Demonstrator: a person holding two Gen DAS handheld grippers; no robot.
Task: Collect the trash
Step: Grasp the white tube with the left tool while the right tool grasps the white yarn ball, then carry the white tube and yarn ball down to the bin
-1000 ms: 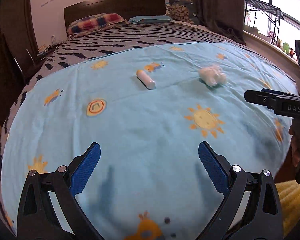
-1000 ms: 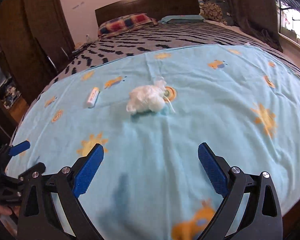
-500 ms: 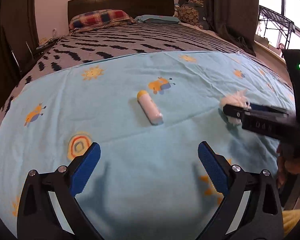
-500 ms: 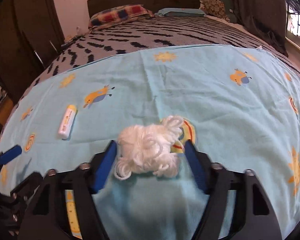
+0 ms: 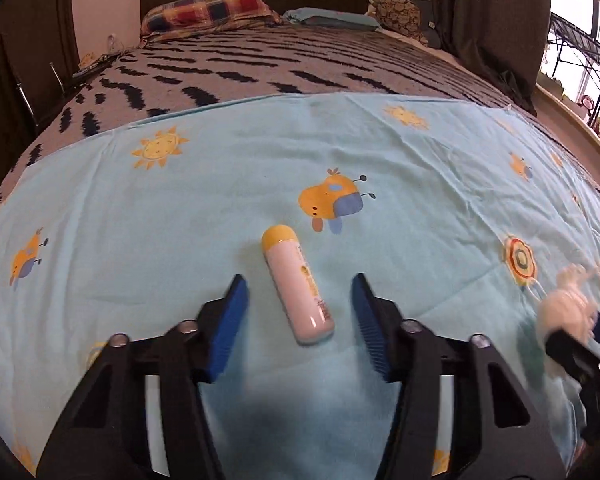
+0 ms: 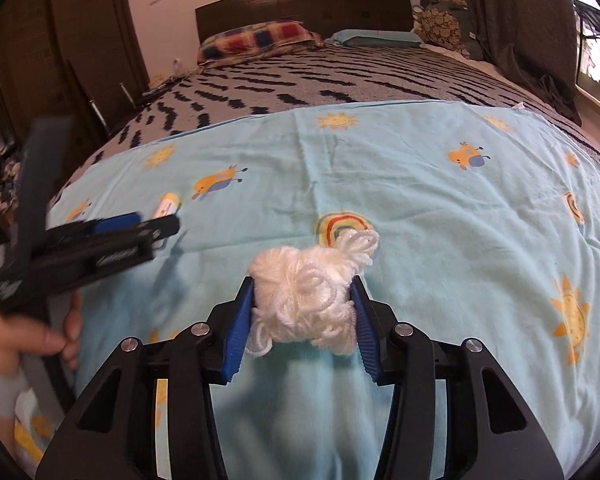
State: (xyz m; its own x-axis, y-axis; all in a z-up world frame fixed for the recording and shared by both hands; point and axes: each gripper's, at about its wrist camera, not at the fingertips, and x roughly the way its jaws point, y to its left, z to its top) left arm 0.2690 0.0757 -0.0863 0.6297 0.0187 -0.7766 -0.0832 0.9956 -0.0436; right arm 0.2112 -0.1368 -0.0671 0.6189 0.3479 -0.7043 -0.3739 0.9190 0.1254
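Observation:
A white tube with a yellow cap lies on the light blue printed sheet. My left gripper straddles it, jaws closing, with a gap still showing on each side of the tube. In the right wrist view, a white yarn ball sits between the blue pads of my right gripper. Those jaws are closing too, and both pads press into the yarn. The left wrist view shows the same yarn ball, blurred, at the right edge. The left gripper and the tube appear at the left of the right wrist view.
The sheet covers the near half of a bed; a grey blanket with black stripes and pillows lie beyond. A dark wardrobe stands left, and curtains and a window ledge right. A person's hand holds the left gripper.
Both grippers moved forward over the sheet. The left one came around the tube and narrowed its jaws. The right one came around the yarn ball and pressed its pads against it.

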